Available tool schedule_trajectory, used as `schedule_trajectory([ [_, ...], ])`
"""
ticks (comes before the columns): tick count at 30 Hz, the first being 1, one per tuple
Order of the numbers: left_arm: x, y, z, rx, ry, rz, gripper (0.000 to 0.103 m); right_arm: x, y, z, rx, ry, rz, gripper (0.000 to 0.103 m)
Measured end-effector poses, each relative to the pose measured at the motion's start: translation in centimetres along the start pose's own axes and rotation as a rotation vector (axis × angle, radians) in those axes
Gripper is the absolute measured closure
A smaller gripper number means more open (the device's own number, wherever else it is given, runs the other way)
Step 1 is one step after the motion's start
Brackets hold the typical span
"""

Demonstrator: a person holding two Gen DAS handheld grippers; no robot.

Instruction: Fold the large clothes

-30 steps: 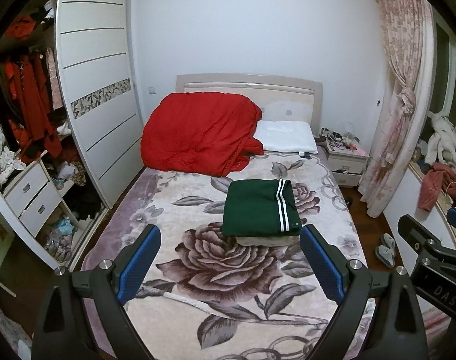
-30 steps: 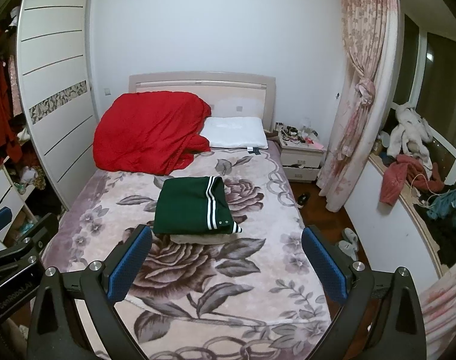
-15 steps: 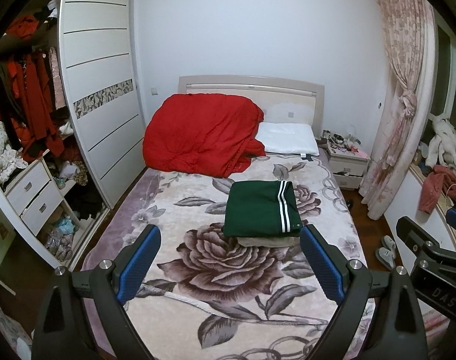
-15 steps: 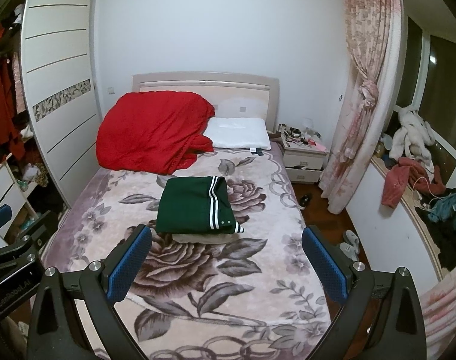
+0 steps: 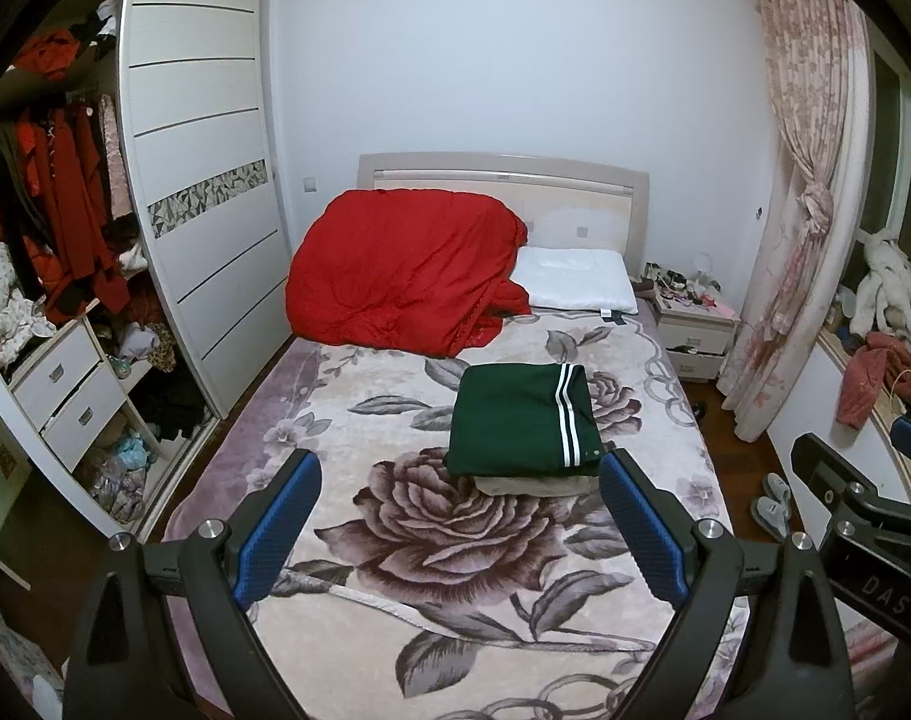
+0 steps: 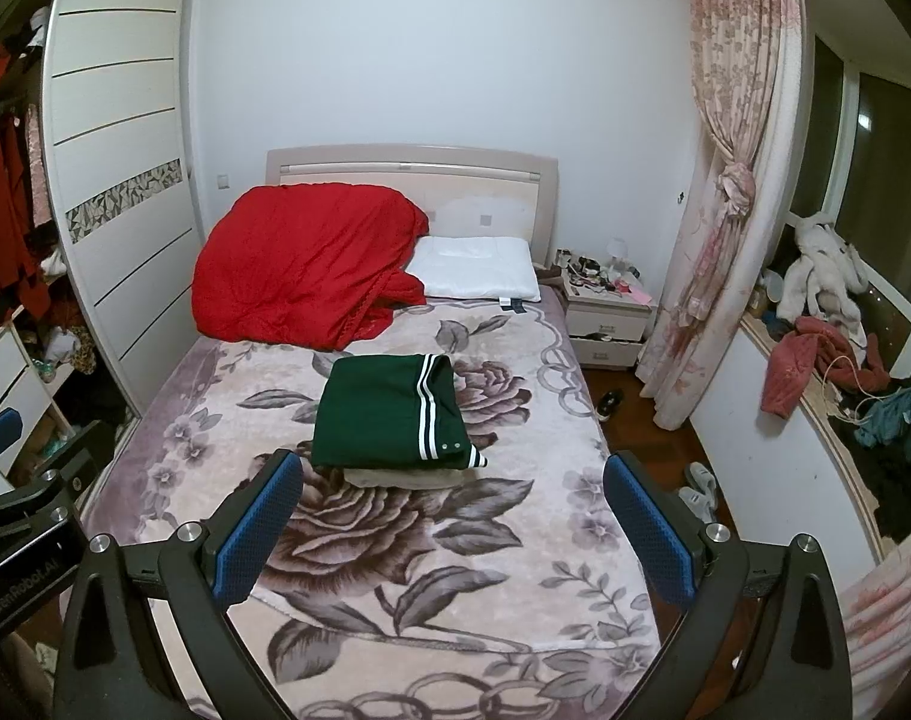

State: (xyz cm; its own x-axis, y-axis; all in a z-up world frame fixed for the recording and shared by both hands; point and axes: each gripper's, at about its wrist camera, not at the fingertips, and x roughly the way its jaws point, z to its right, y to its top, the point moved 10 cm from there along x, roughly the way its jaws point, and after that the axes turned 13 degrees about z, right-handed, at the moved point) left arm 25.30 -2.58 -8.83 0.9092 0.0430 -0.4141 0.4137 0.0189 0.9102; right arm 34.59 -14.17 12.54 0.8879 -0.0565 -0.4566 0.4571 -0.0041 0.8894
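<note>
A folded dark green garment (image 5: 518, 420) (image 6: 389, 414) with white stripes lies on the flowered bedspread (image 5: 407, 516) (image 6: 503, 540), stacked on a folded beige garment (image 5: 533, 485) (image 6: 404, 477). My left gripper (image 5: 458, 525) is open, held well back from the stack above the foot of the bed, with nothing between its blue pads. My right gripper (image 6: 452, 525) is open too, empty, at a similar distance. Each gripper's body shows at the edge of the other's view.
A red quilt (image 5: 401, 270) and a white pillow (image 5: 578, 285) lie at the head of the bed. An open wardrobe (image 5: 53, 276) with hanging clothes stands left. Right are a nightstand (image 5: 692, 330), a pink curtain (image 5: 803, 228), slippers (image 5: 770, 501) and a sill with clothes (image 6: 827, 372).
Both grippers have drifted slightly back and up from the bed, so the folded stack sits a little lower and farther in each view. Neither gripper has changed its opening.
</note>
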Motion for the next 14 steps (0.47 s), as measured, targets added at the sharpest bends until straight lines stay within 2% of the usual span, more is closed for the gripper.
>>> schedule_trajectory([
  [14,-0.22,0.19,-0.17,-0.010,0.004,0.006,0.008,0.17,0.14,-0.13,-0.001,0.000,0.002,0.001],
])
